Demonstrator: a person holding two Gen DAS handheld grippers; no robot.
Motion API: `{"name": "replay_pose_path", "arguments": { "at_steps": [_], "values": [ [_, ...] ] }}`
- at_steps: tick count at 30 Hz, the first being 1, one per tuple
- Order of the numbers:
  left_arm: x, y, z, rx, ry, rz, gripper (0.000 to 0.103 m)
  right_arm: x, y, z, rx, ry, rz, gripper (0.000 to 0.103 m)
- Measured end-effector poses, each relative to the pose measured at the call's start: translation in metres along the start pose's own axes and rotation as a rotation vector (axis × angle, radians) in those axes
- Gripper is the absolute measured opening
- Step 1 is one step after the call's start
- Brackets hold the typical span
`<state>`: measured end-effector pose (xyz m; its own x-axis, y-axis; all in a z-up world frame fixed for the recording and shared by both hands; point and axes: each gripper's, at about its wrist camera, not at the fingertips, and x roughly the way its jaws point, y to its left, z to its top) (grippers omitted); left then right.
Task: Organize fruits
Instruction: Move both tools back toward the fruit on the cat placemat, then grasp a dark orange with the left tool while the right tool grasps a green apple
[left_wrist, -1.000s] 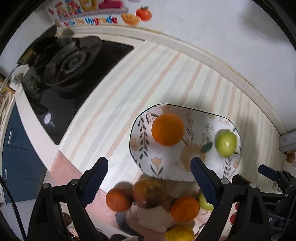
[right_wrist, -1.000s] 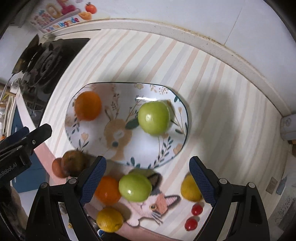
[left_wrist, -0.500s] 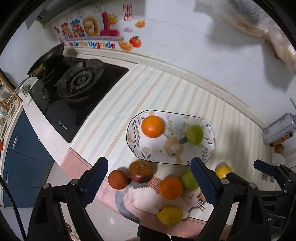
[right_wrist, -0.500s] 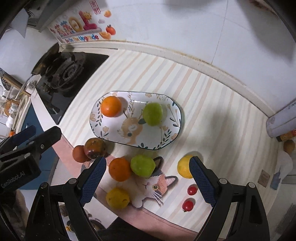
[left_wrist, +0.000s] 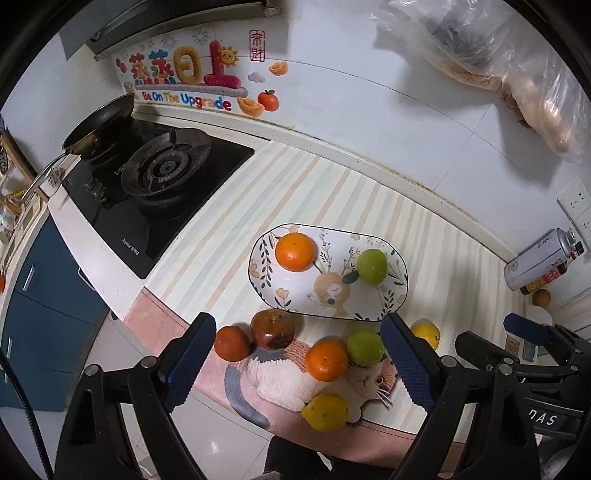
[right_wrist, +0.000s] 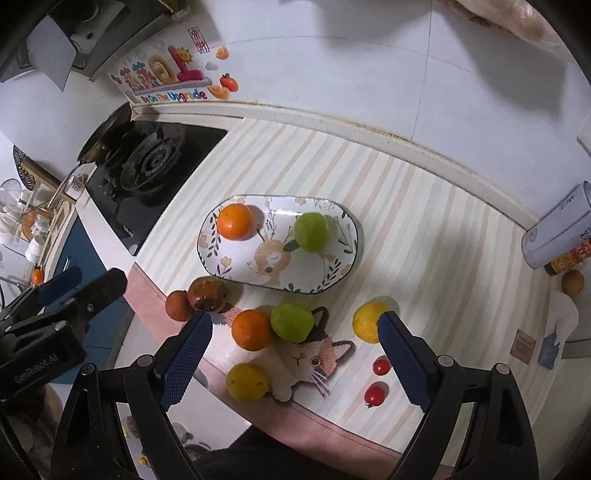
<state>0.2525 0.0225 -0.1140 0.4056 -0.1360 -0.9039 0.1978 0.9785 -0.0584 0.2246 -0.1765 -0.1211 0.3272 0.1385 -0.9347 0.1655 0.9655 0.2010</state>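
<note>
While both tongs are hanging high above the striped table (right_wrist: 424, 229), the left tongs (left_wrist: 299, 354) and the right tongs (right_wrist: 295, 354) are each gaping wide and gripping nothing. The oval plate (right_wrist: 236, 273) is serving as landmark: an orange (right_wrist: 235, 221) and a green fruit (right_wrist: 311, 231) are sitting on it, well apart. Just in front of the plate, on the cat mat (right_wrist: 306, 362), a second orange (right_wrist: 252, 329) is touching a second green fruit (right_wrist: 291, 322). A dark apple (right_wrist: 207, 294) is lying against the plate's front-left rim, and two cherry tomatoes (right_wrist: 381, 366) are resting further front-right.
</note>
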Motion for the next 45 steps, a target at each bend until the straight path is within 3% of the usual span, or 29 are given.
{"name": "replay_pose_path", "arguments": {
  "at_steps": [5,7,16,23,30,33,34,39,45],
  "values": [
    [0.019,0.018,-0.001,-0.026,0.035,0.036,0.092,0.042,-0.003,-0.004,0.018,0.088,0.011,0.093],
    [0.037,0.031,-0.001,-0.042,0.076,0.058,0.098,0.064,-0.007,-0.006,0.041,0.131,0.021,0.093],
    [0.119,0.099,-0.014,-0.158,0.265,0.118,0.098,0.165,-0.034,-0.019,0.236,0.304,0.097,0.093],
    [0.183,0.129,-0.034,-0.270,0.414,0.069,0.098,0.212,-0.047,-0.024,0.364,0.376,0.137,0.092],
    [0.211,0.136,-0.051,-0.357,0.476,-0.027,0.097,0.235,-0.049,-0.032,0.416,0.412,0.154,0.078],
    [0.215,0.138,-0.055,-0.371,0.471,-0.052,0.086,0.239,-0.050,-0.033,0.425,0.413,0.177,0.073],
    [0.217,0.139,-0.056,-0.374,0.473,-0.057,0.076,0.240,-0.049,-0.033,0.423,0.411,0.185,0.072],
    [0.221,0.130,-0.058,-0.376,0.451,-0.109,0.052,0.235,-0.046,-0.031,0.397,0.410,0.173,0.066],
    [0.209,0.112,-0.064,-0.303,0.427,-0.050,0.052,0.223,-0.048,-0.043,0.309,0.420,0.113,0.066]
  ]
}}
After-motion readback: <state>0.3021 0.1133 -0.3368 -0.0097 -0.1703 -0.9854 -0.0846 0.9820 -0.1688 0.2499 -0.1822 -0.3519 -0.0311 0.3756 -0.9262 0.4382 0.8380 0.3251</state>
